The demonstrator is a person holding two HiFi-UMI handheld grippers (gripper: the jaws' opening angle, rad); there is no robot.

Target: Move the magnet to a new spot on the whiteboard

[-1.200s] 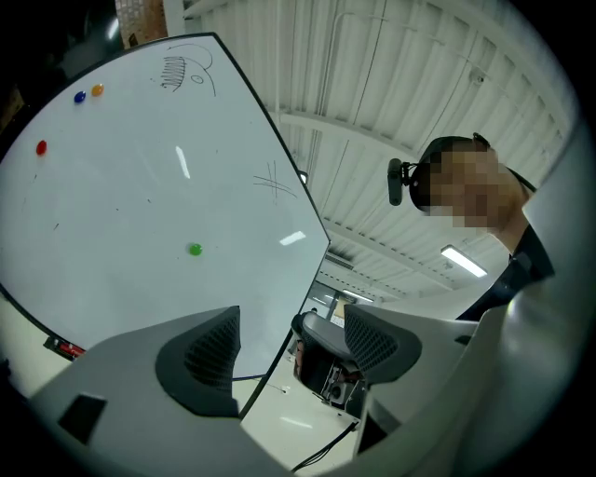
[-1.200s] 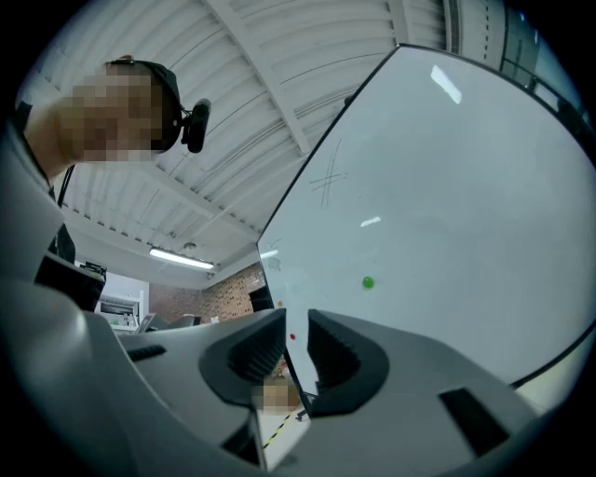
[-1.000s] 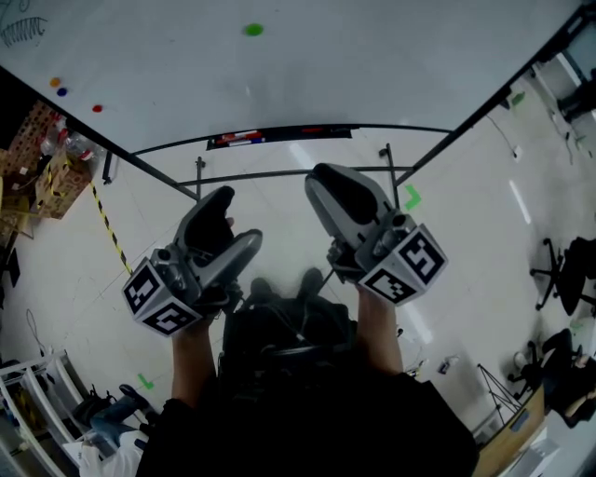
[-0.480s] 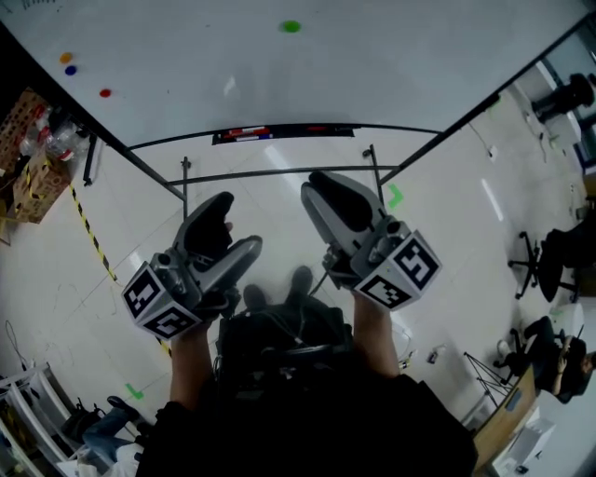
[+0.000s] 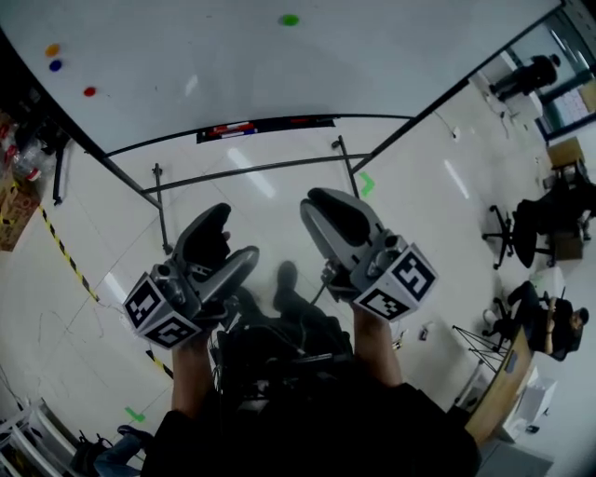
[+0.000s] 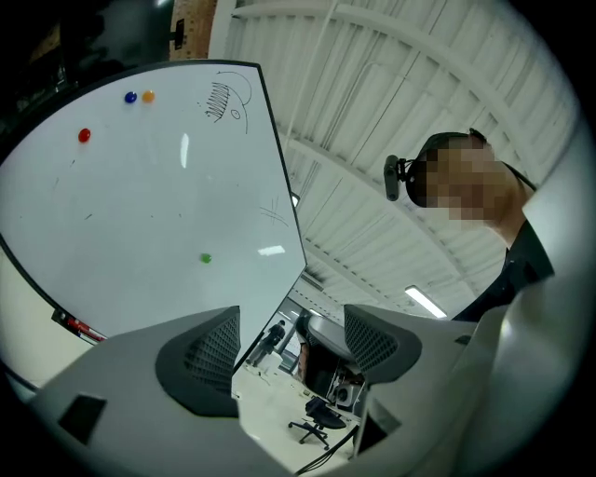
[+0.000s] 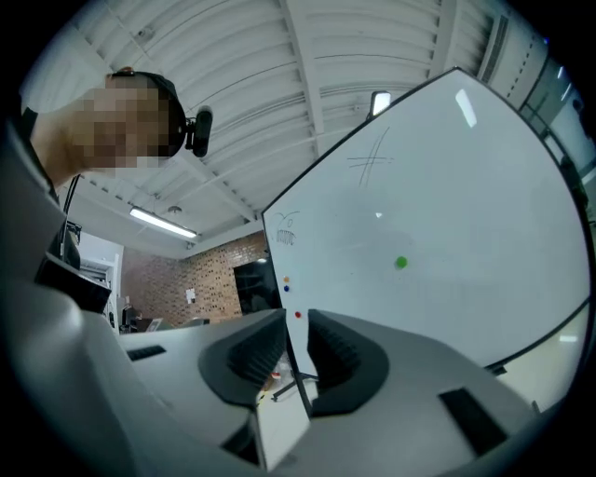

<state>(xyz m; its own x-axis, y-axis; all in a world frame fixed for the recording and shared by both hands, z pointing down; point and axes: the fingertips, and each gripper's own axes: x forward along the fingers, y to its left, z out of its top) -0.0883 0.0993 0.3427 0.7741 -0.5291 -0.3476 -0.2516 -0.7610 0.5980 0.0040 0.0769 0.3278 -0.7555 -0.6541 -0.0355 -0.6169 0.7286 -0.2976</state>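
The whiteboard [image 5: 233, 65] stands ahead of me on a black frame. A small green magnet [image 5: 290, 20] sticks to it near the top of the head view, far beyond both grippers. It shows too as the green magnet [image 6: 206, 258] in the left gripper view and the green magnet [image 7: 401, 264] in the right gripper view. My left gripper [image 5: 228, 239] is held low before my body, its jaws wide apart and empty [image 6: 289, 340]. My right gripper [image 5: 328, 207] is beside it, jaws narrowly apart with nothing between them [image 7: 296, 349].
Orange [image 5: 52, 49], blue [image 5: 55, 65] and red [image 5: 89, 91] magnets sit at the board's left. A marker tray [image 5: 265, 127] runs under the board, above the stand's crossbar [image 5: 251, 168]. Office chairs [image 5: 510, 228] and a standing person [image 5: 523, 74] are at the right; striped floor tape [image 5: 65, 256] at the left.
The board's stand and its left magnets have slid left in the head view, and more of the room at the right shows. Both grippers stay low before my body, jaws unchanged.
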